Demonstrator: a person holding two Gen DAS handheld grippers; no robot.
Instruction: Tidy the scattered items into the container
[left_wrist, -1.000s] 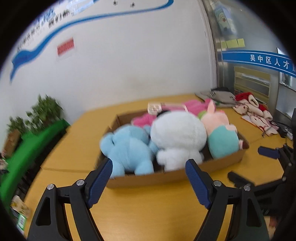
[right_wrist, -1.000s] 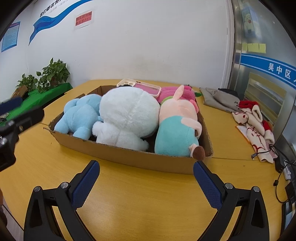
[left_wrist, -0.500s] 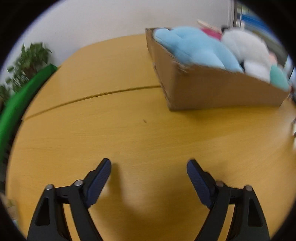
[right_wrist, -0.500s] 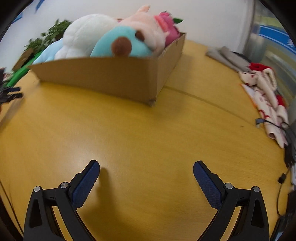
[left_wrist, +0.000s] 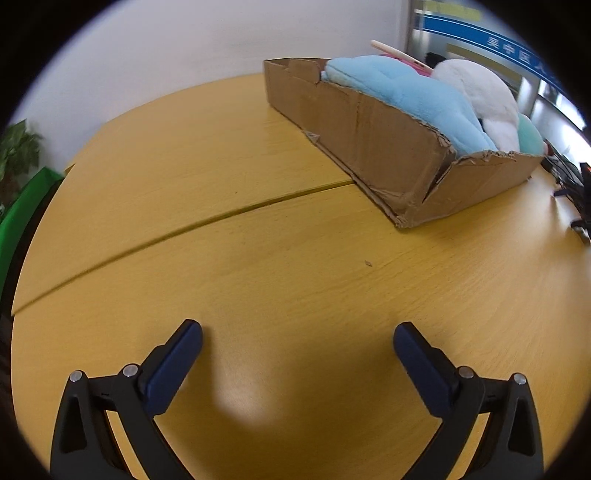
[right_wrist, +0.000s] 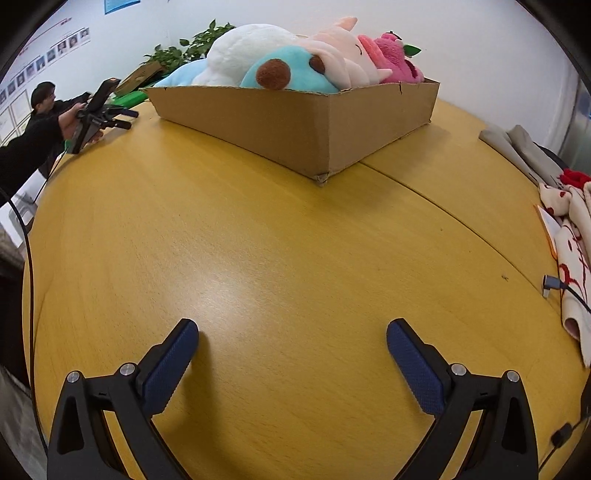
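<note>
Both grippers tilt down over bare table: left gripper (left_wrist: 297, 341) opening, right gripper (right_wrist: 292, 339) spread, empty, cardboard box (right_wrist: 295, 122) ahead.

The cardboard box (right_wrist: 295, 122) hides the bottom half of every soft toy inside it. In the left wrist view the white toy (left_wrist: 480, 96) hides most of the teal toy (left_wrist: 530, 134). The cloths (right_wrist: 569, 236) at the table's right edge are cut off. The sign's (left_wrist: 517, 48) letters are too blurry to read.
</note>
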